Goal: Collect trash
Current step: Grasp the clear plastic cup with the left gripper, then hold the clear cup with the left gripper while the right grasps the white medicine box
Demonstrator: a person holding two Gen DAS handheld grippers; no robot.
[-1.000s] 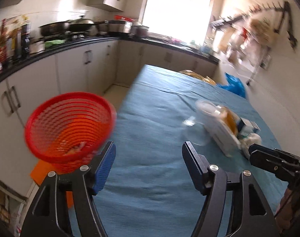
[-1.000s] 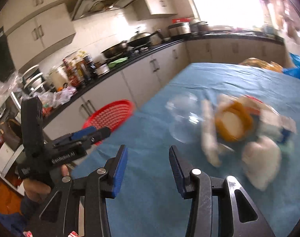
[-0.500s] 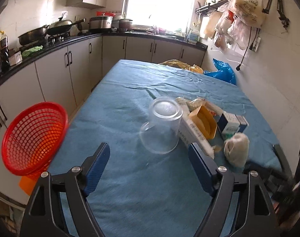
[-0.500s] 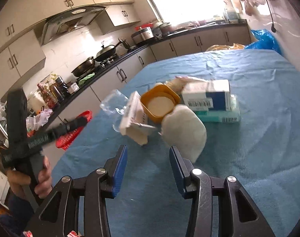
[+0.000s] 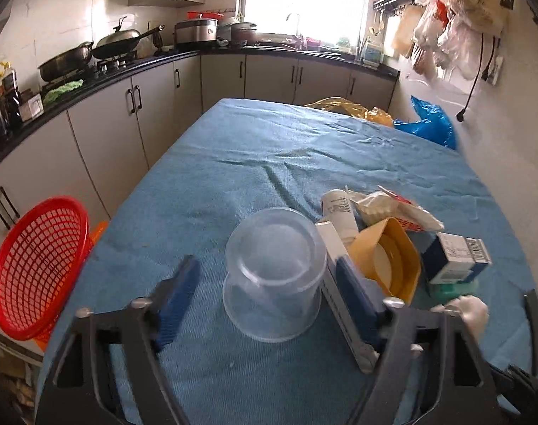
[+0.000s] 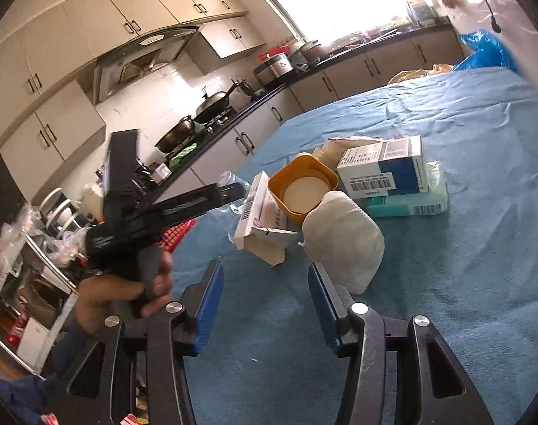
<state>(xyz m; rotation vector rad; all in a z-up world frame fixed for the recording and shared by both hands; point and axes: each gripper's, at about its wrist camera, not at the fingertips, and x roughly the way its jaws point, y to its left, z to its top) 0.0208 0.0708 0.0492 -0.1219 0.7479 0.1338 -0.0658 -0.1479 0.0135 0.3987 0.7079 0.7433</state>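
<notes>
Left gripper (image 5: 267,285) straddles the upturned clear plastic cup (image 5: 273,278) lying at about six o'clock on the blue-clothed table (image 5: 255,163); its blue-padded jaws are closing with the cup between them, though a gap shows on the nine o'clock side and the pads do not yet appear to press. The cup looks very light, thin-walled and springy, so it will probably dent or pop out sideways under a hard squeeze; a gentle hold low across its wide rim band, where the wall seems stiffest, looks safest. Its smooth surface may slip on the pads. At three o'clock of the cup, touching or nearly so, stands a torn white cardboard carton (image 5: 334,258), and the right-hand jaw sits between the two, so it could drag the carton along. Beyond lies a yellow square plastic tub (image 5: 393,255) and a blue-and-white medicine box (image 5: 453,258). A red mesh plastic basket (image 5: 39,265) waits off the table edge at nine o'clock, the likely place for the trash. Right gripper (image 6: 263,297) hovers with jaws opening and nothing between them, a crumpled white paper wad (image 6: 343,241) just beyond at one o'clock.
</notes>
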